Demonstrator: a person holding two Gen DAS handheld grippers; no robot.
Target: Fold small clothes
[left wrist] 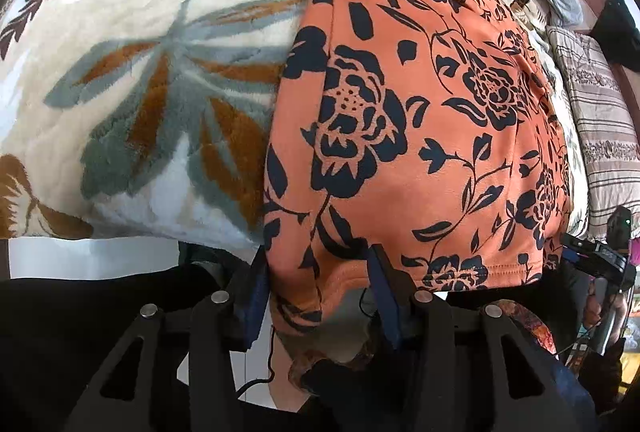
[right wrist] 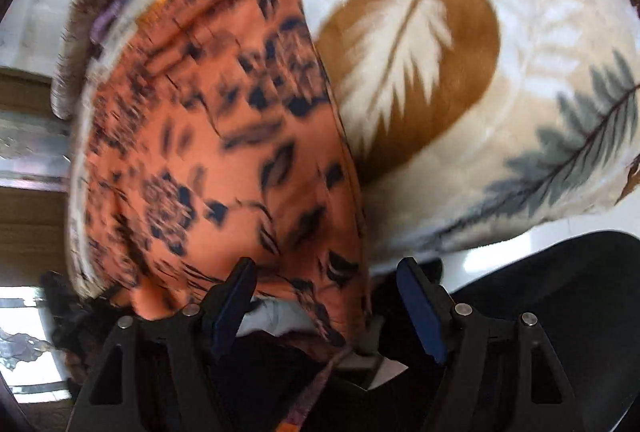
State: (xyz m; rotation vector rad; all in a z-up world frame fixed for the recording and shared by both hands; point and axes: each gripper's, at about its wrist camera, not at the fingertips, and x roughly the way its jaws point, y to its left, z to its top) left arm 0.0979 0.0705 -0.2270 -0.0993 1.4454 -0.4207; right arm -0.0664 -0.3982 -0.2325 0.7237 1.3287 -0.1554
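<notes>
On leaf-print blanket [left wrist: 168, 80] lies orange garment [left wrist: 420, 120] (seemingly folded).

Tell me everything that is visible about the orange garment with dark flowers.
The orange garment is soft, matte cloth printed with dark navy roses and leaves. It lies folded lengthwise on the cream leaf-pattern blanket, and its stitched hem hangs over the near edge. The left gripper and the right gripper each stand open around that near edge. The right wrist view is blurred.
</notes>
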